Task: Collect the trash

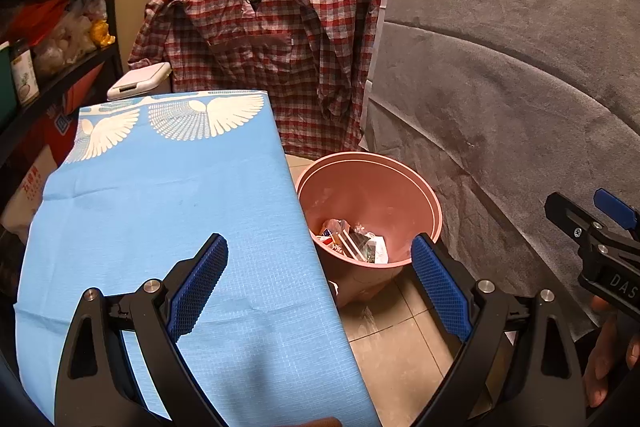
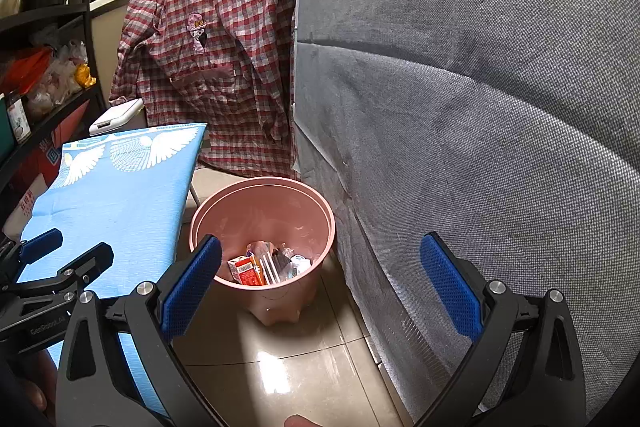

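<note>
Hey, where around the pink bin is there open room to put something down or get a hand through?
The blue cloth-covered table is bare across its whole top. Open floor tiles lie in front of the pink bin. It is tight where the bin sits between the table edge and the grey fabric panel; its bottom already holds trash.

My claws' pads are textured blue rubber. The bin is smooth pink plastic, the floor glossy tile, the cover coarse grey cloth.
</note>
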The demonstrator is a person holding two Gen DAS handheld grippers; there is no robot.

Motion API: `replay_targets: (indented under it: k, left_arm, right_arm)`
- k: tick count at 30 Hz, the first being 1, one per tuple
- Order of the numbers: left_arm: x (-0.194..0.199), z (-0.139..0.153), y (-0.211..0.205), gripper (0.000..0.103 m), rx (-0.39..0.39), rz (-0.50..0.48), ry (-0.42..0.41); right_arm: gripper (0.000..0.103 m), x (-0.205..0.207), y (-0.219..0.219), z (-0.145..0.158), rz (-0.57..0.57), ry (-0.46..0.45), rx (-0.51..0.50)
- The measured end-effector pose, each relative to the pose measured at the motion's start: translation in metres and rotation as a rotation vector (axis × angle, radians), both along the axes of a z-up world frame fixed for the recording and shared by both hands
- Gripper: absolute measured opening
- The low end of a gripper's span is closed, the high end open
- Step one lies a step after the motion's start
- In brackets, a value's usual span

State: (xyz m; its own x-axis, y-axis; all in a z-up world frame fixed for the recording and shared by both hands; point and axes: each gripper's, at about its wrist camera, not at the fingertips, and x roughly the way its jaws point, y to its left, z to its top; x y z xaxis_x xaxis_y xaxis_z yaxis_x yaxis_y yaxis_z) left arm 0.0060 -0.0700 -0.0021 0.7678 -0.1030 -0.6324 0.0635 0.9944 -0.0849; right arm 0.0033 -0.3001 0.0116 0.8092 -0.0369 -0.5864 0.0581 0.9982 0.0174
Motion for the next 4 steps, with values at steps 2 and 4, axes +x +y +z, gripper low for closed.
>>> replay_targets:
  k: [2, 4]
  left_arm:
    - [0.0006, -0.0005, 0.0001, 0.090, 0.000, 0.002, 0.003]
    - [0.0006, -0.0010, 0.0002, 0.090, -0.001, 0.001, 0.006]
  right_arm:
    - [0.098, 0.0000, -0.0003, -0.0001, 0.000, 0.000, 0.000]
    - [0.098, -0.0001, 0.0001, 0.0000, -0.001, 0.000, 0.000]
